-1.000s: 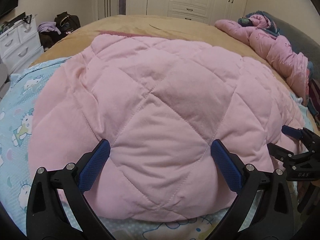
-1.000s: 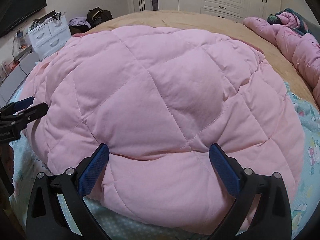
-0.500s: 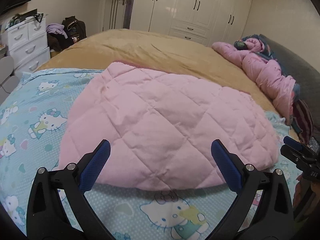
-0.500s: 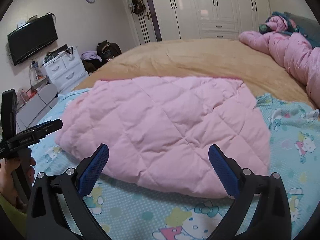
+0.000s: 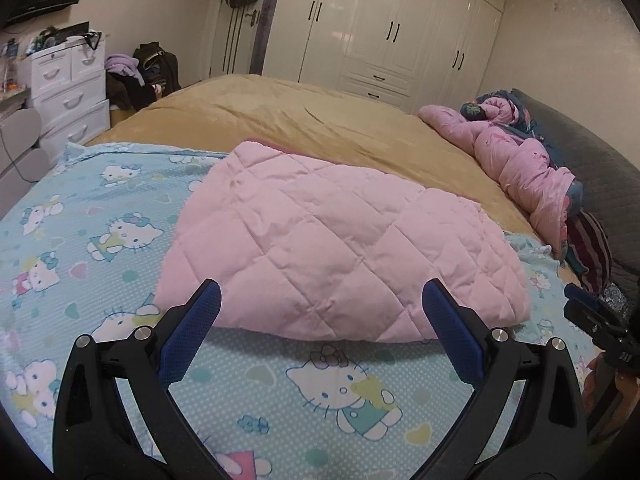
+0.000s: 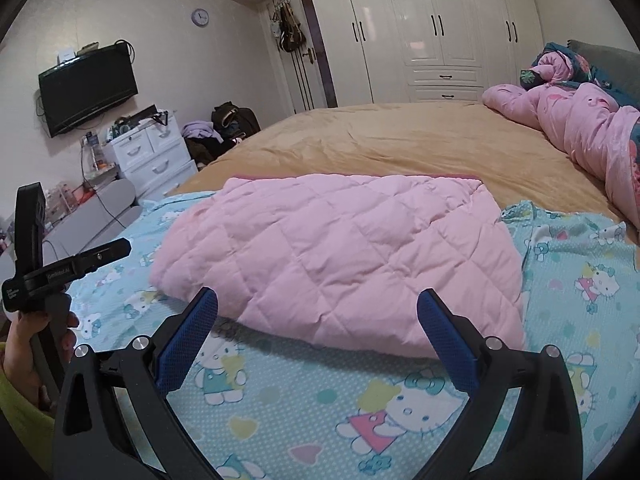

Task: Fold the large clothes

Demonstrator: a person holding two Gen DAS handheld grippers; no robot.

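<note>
A pink quilted garment (image 5: 340, 248) (image 6: 340, 252) lies folded into a flat rectangle on the blue cartoon-print sheet (image 5: 80, 240) (image 6: 580, 280). My left gripper (image 5: 320, 320) hangs open above the sheet, just short of the garment's near edge, with nothing between its blue pads. My right gripper (image 6: 316, 320) is likewise open and empty, held back from the same edge. In the right wrist view the left gripper (image 6: 100, 254) shows at the left, held by a hand (image 6: 24, 340). The right gripper's tip (image 5: 588, 308) shows at the right of the left wrist view.
A tan blanket (image 5: 300, 120) covers the far half of the bed. A crumpled pink duvet (image 5: 520, 160) (image 6: 580, 136) lies against the grey headboard (image 5: 600, 184) at right. White drawers (image 5: 68, 92), a wall TV (image 6: 88, 88) and wardrobes (image 6: 440, 28) stand beyond.
Both grippers have pulled up and back from the garment, which filled both views a second ago. It now lies free on the sheet, smaller in frame, with sheet showing before its near edge.
</note>
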